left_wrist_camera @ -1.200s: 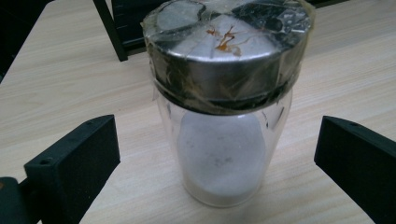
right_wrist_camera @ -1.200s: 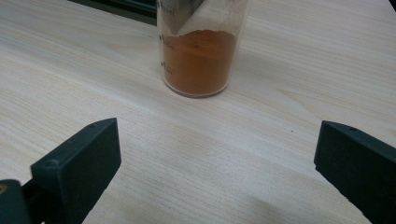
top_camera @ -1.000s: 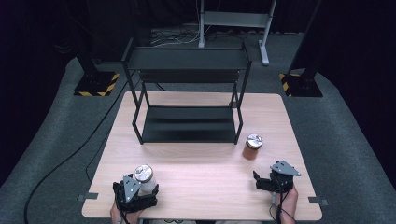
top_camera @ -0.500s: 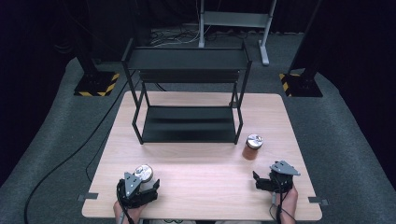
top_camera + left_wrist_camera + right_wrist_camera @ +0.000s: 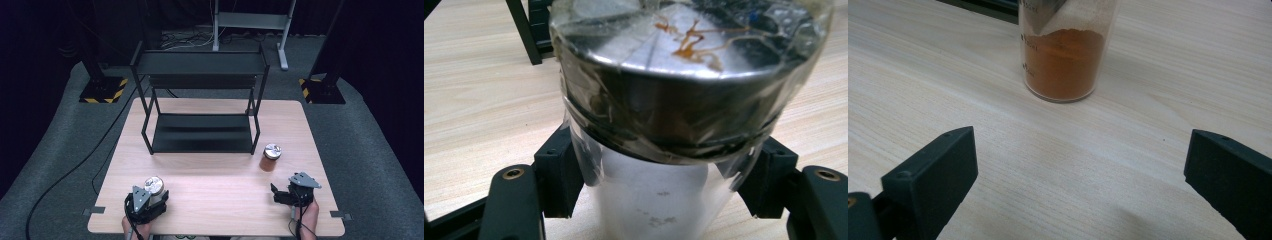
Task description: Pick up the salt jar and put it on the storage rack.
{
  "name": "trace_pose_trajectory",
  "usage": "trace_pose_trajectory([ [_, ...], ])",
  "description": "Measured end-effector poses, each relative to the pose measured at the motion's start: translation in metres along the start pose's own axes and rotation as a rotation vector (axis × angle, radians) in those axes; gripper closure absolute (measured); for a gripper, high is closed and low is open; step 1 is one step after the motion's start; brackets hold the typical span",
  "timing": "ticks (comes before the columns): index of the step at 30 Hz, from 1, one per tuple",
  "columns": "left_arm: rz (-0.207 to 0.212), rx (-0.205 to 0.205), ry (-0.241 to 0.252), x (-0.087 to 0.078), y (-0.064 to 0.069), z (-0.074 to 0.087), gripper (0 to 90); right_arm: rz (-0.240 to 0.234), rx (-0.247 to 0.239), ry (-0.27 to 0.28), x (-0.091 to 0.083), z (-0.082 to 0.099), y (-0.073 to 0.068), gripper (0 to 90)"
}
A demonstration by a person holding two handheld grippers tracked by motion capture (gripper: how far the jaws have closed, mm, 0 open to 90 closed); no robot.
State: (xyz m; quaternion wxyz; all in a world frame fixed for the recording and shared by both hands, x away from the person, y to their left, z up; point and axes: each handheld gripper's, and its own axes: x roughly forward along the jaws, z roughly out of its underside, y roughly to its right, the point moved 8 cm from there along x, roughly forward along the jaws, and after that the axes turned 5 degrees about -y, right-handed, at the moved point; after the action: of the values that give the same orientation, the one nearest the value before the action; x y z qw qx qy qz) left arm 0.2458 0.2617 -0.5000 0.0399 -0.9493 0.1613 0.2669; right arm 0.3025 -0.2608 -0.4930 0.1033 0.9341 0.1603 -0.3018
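A clear jar [image 5: 659,200] of white powder, its metal lid [image 5: 684,60] wrapped in plastic film, stands upright near the table's front left [image 5: 154,185]. My left gripper [image 5: 664,180] has just been closing and its pads now press on both sides of the jar [image 5: 150,196]. A jar of orange powder [image 5: 270,157] with a silver lid stands at the right. My right gripper [image 5: 276,194] rests open on the table a little in front of the orange jar [image 5: 1064,55], with nothing but bare wood between its fingers [image 5: 1078,175].
A black two-level metal rack [image 5: 200,100] stands at the back middle of the wooden table [image 5: 215,200]. Tape marks sit at the table's front corners. Black stands with striped bases are on the floor behind.
The left gripper's jaws have closed in on the white jar. The jar, the right gripper and the orange jar stay where they were.
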Motion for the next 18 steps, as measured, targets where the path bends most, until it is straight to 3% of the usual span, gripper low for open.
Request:
trace_pose_trajectory([
  [18, 0.024, 0.017, -0.019, -0.0015, -0.0043, -0.0034, 30.7, -0.003, -0.002, -0.003, 0.0003, -0.0004, 0.0003, 0.0],
])
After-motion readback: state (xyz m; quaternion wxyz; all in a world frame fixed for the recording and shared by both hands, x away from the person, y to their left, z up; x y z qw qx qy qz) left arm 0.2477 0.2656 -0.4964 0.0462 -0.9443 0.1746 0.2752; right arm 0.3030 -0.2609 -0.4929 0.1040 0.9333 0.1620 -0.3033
